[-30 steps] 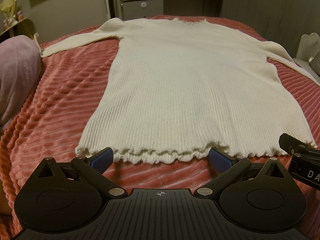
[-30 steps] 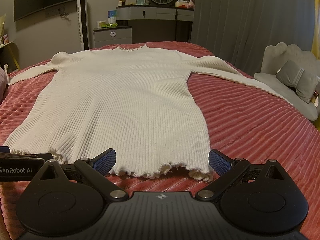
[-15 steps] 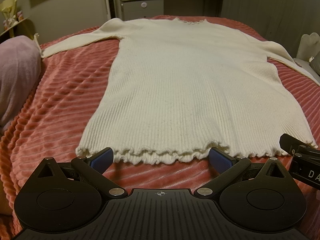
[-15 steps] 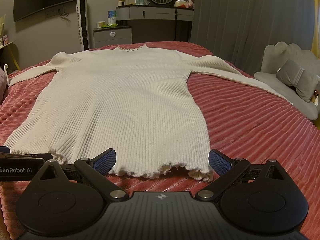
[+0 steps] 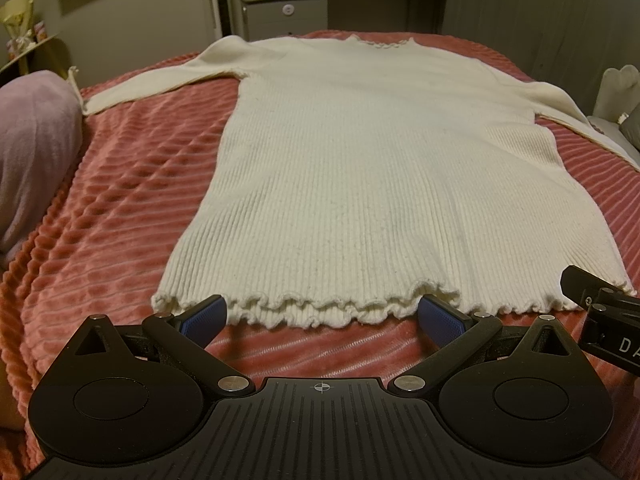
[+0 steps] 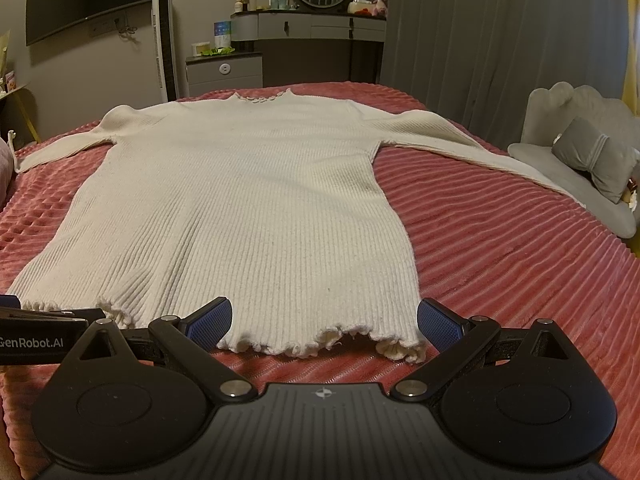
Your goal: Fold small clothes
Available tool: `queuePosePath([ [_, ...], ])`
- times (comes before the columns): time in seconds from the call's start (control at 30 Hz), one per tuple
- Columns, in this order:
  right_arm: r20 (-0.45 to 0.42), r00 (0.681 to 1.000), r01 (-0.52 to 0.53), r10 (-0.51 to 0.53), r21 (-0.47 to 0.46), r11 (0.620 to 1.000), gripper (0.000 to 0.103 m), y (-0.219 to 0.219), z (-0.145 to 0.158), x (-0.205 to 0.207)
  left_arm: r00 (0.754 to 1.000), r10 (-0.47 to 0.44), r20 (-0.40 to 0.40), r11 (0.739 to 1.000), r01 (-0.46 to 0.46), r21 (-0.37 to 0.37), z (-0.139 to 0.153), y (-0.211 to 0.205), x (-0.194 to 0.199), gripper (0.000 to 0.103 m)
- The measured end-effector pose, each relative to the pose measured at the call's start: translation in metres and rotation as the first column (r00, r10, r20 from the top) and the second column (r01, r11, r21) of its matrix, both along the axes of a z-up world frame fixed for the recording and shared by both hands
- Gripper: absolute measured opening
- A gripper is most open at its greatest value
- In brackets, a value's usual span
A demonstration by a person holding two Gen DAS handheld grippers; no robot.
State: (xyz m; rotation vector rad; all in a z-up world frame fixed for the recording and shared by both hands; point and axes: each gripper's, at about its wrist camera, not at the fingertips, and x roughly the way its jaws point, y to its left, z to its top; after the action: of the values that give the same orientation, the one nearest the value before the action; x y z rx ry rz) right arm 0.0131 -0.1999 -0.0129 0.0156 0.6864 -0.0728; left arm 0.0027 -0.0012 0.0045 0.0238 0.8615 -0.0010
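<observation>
A cream ribbed sweater point(image 5: 380, 168) lies flat on the pink bedspread point(image 5: 120, 208), sleeves spread, neck far, frilled hem nearest me. It also shows in the right wrist view point(image 6: 240, 208). My left gripper point(image 5: 322, 314) is open and empty, its blue pads just short of the hem's left half. My right gripper point(image 6: 324, 320) is open and empty at the hem's right corner. The right gripper's body shows at the right edge of the left wrist view point(image 5: 604, 320).
A lilac cushion point(image 5: 32, 152) lies at the bed's left edge. A grey chair with a bow pillow point(image 6: 588, 160) stands to the right of the bed. A dresser point(image 6: 308, 40) and a small cabinet point(image 6: 224, 72) stand beyond the far end.
</observation>
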Motion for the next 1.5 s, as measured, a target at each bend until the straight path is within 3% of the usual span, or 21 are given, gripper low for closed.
queuePosePath([
  [0.7, -0.002, 1.000, 0.006, -0.006, 0.027, 1.000, 0.099, -0.003, 0.001, 0.001, 1.000, -0.001, 0.006, 1.000, 0.001, 0.009, -0.001, 0.003, -0.001, 0.103],
  [0.93, 0.004, 1.000, 0.017, -0.017, -0.012, 1.000, 0.099, -0.001, 0.001, 0.001, 1.000, 0.004, 0.009, 1.000, -0.004, 0.016, -0.001, 0.002, -0.001, 0.103],
  [1.23, 0.034, 0.999, 0.008, -0.008, 0.013, 1.000, 0.099, -0.005, 0.003, -0.002, 1.000, -0.008, 0.019, 1.000, 0.008, 0.018, 0.000, 0.000, -0.002, 0.103],
  [1.5, 0.036, 0.999, -0.009, 0.005, 0.090, 0.996, 0.099, -0.012, 0.003, -0.002, 1.000, -0.004, 0.030, 1.000, 0.004, 0.017, 0.003, -0.001, -0.001, 0.103],
])
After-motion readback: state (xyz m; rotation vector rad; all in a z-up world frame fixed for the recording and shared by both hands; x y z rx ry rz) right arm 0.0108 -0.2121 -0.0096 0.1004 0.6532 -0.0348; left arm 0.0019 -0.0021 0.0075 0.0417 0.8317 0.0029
